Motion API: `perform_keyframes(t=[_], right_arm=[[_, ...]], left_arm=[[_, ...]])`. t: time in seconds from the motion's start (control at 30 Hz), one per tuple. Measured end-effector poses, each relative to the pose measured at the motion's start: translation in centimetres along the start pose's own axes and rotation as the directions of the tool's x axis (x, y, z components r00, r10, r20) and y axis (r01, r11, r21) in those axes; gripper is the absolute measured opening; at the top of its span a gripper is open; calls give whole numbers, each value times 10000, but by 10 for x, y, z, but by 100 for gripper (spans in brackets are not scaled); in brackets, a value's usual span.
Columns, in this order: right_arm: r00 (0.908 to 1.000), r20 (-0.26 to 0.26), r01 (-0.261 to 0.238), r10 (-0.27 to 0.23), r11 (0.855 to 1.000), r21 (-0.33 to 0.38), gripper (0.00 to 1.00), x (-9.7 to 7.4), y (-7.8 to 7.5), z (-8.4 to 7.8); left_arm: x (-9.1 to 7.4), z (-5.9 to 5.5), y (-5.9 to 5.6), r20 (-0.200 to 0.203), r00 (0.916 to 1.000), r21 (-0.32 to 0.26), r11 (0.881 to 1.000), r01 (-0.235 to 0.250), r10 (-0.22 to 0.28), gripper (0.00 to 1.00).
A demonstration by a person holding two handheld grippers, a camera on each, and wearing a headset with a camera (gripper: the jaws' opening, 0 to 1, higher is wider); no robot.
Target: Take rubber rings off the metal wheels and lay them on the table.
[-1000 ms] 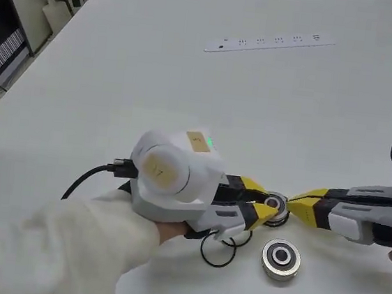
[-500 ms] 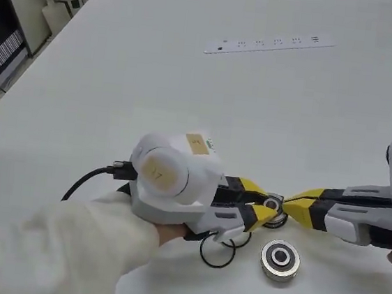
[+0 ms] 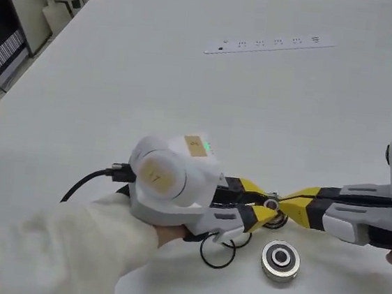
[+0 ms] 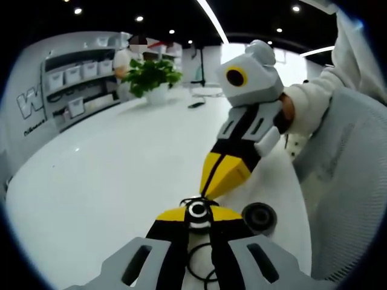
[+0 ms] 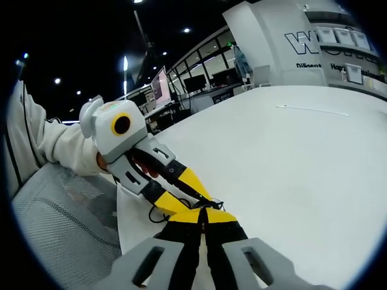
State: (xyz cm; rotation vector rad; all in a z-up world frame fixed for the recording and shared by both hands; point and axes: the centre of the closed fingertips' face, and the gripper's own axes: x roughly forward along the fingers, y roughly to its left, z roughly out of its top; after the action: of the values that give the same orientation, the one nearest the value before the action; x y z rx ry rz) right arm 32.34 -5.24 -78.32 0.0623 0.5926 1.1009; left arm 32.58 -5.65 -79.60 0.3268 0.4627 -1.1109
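A metal wheel (image 3: 272,205) is clamped between the jaws of the left gripper (image 3: 265,209), just above the table (image 3: 188,83). The right gripper (image 3: 283,200) is pressed closed at its rim; whether rubber is pinched cannot be told. A second wheel (image 3: 281,258) and loose rubber rings (image 3: 218,252) are laid nearby on the table.

You are holding two grippers, the left gripper (image 3: 269,205) and the right gripper (image 5: 204,212). Two metal wheels are showing: the held wheel (image 4: 198,209) is sitting between the left gripper's fingers (image 4: 170,215), and the loose wheel (image 3: 281,258) is lying on the table (image 3: 188,83). Two rubber rings are lying loose there, a larger ring (image 3: 218,252) and a smaller ring (image 3: 240,239). One power strip (image 3: 270,42) is lying farther back.
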Motion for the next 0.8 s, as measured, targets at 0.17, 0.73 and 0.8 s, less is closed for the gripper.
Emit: perform_keyframes(t=[0.17,0.73,0.8], right_arm=[[9999,84,-92,92,10000,-4,0,-1,2,2],[9997,229,-123,120,9999,111,0,-4,4,9],[9997,217,-89,85,9998,184,0,-4,4,8]], left_arm=[[0,0,0,29,10000,-17,10000,-11,11,13],[-1,0,-1,181,9996,86,9997,-220,218,13],[-1,0,-1,126,9996,-35,9997,-247,247,14]])
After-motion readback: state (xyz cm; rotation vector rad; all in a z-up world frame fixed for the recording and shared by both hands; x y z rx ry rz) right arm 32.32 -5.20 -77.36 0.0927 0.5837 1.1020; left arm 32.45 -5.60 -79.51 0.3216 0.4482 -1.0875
